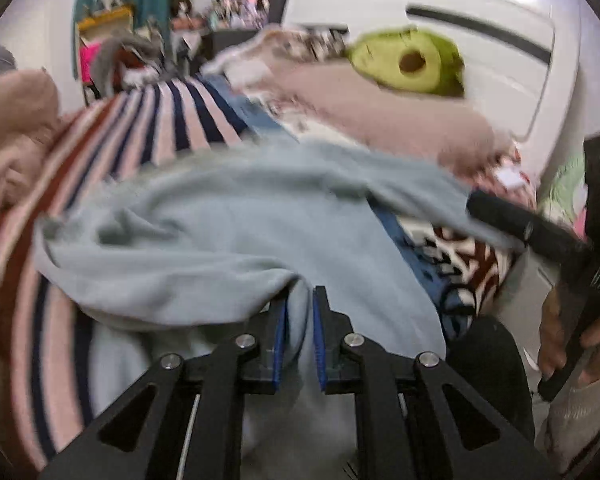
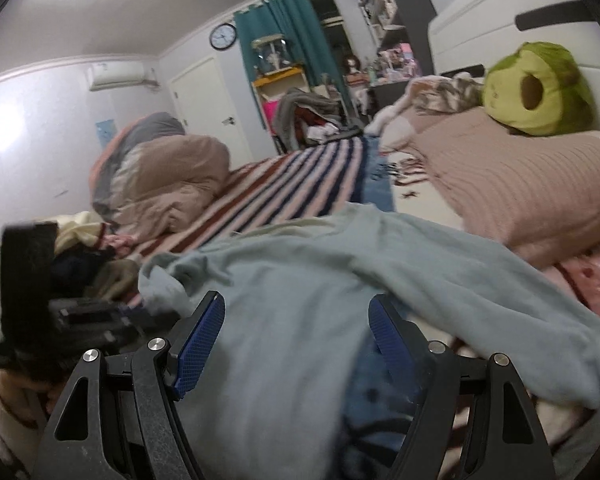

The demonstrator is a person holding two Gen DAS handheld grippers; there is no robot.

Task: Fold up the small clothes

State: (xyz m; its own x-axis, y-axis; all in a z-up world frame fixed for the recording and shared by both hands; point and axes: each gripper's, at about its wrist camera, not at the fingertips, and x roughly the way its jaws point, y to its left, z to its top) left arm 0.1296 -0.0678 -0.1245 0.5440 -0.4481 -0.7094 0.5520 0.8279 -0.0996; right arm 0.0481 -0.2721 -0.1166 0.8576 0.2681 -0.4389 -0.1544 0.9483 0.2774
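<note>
The light blue top [image 1: 236,216] lies rumpled on the bed, spread over the striped blanket [image 1: 168,120] and partly over a blue patterned cloth [image 1: 432,276] w/ a brown-and-white print beside it. In the right wrist view the same top [image 2: 300,320] fills the foreground, one part trailing off toward the right edge of the bed.

Left gripper [image 1: 300,300] is clenched on a bunched fold of the top; fabric is pinched between the blue pads [image 1: 281,344], jaws nearly together. Right gripper [image 2: 296,312] is released, blue pads [image 2: 198,348] wide apart, w/ the top lying between and under them, not pinched. In the left wrist view the right gripper's black body shows at the right edge, held by a hand [image 1: 560,340], its tip near the top's far edge; contact can't be told, pic is blurred.

Outward: striped blanket [image 2: 292,184] runs pink, white, navy and rust across the bed. A beige ribbed pillow [image 2: 520,184] sits to the right, just past the top, w/ a green avocado plush [image 2: 540,88] resting on it against the white headboard [image 2: 500,28]. A rolled beige-and-grey duvet [image 2: 160,176] lies at the far left of the bed. Near it, a small heap of other clothes [image 2: 88,248].

Further back: teal curtain [image 2: 284,36], wall clock [image 2: 223,35], AC unit [image 2: 116,76], white door [image 2: 204,108], cluttered shelves [image 2: 380,12].
</note>
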